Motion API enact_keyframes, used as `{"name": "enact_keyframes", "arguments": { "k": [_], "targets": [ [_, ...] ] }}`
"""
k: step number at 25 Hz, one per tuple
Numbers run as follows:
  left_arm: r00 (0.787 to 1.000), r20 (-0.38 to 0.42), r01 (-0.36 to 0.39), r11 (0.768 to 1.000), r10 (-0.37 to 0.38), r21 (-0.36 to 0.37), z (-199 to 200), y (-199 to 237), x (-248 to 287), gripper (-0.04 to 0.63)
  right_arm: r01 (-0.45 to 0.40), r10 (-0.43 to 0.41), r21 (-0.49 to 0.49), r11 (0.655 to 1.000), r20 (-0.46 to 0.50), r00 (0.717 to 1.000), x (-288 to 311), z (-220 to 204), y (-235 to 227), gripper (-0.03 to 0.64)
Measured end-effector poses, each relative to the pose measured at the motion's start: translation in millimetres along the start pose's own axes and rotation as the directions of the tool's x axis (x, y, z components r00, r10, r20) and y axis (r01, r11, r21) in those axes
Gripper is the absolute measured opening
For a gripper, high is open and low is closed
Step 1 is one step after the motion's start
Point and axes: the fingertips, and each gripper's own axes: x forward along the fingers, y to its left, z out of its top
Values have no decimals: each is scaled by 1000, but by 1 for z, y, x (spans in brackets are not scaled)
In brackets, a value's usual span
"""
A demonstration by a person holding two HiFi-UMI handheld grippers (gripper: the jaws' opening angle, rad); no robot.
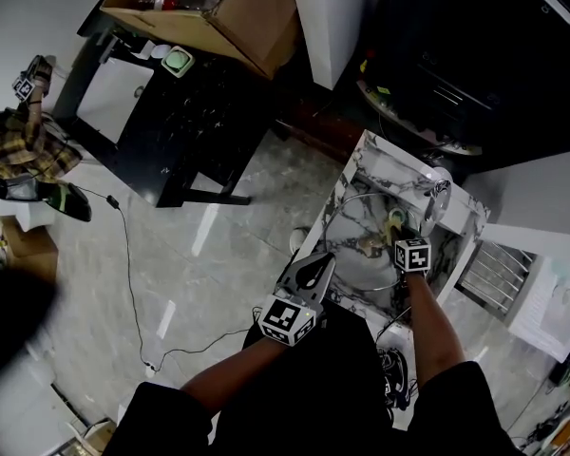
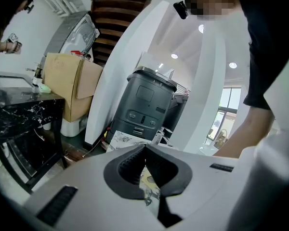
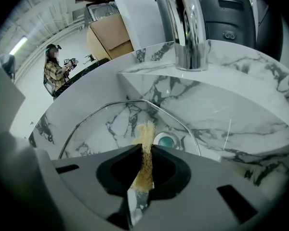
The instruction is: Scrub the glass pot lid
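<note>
Glass pot lid (image 3: 111,124) sits in the marble sink (image 3: 216,105), tilted with its metal rim arcing up over the drain (image 3: 166,140), below the faucet (image 3: 183,23). That puts the glass face toward the right side and any runoff in the basin.

Right gripper (image 3: 144,150): jaws clamped hard on a yellowish fibrous scrub pad (image 3: 145,131). Only a short tuft sticks out past the tips, so it's stiff enough to press with. The tuft is at the lid's face near the centre; I can't confirm contact.

Left gripper (image 2: 145,148): jaws closed, tips meeting, with just a thin sliver in the gap. From the head view it sits at the lid's near-left rim, so I read it as pinching the rim to prop the lid and stop it skating on the marble. The contact point itself isn't clear.

Judgement: the scrub step is in hand. The pinch is on the edge only — pushing too hard with the pad could pivot the lid out of it.
</note>
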Motion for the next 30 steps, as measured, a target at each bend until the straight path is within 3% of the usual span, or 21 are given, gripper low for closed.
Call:
{"name": "enact_keyframes", "arguments": {
  "k": [12, 19, 24, 30],
  "targets": [
    [1000, 15, 12, 1000, -12, 6, -5, -18, -7, 15, -37, 31, -41, 998, -129, 991, -13, -39, 22, 54],
    [1000, 23, 9, 1000, -10, 2, -9, -21, -14, 15, -50, 54, 30, 998, -150, 987, -23, -69, 28, 54],
    [1000, 31, 8, 1000, -8, 3, -10, -23, -19, 15, -47, 49, 14, 999, -208, 977, -33, -85, 38, 54],
    [999, 41, 3, 1000, -3, 0, -9, -22, -22, 15, -104, 93, -27, 994, -264, 960, -34, -105, 60, 54]
  ]
}}
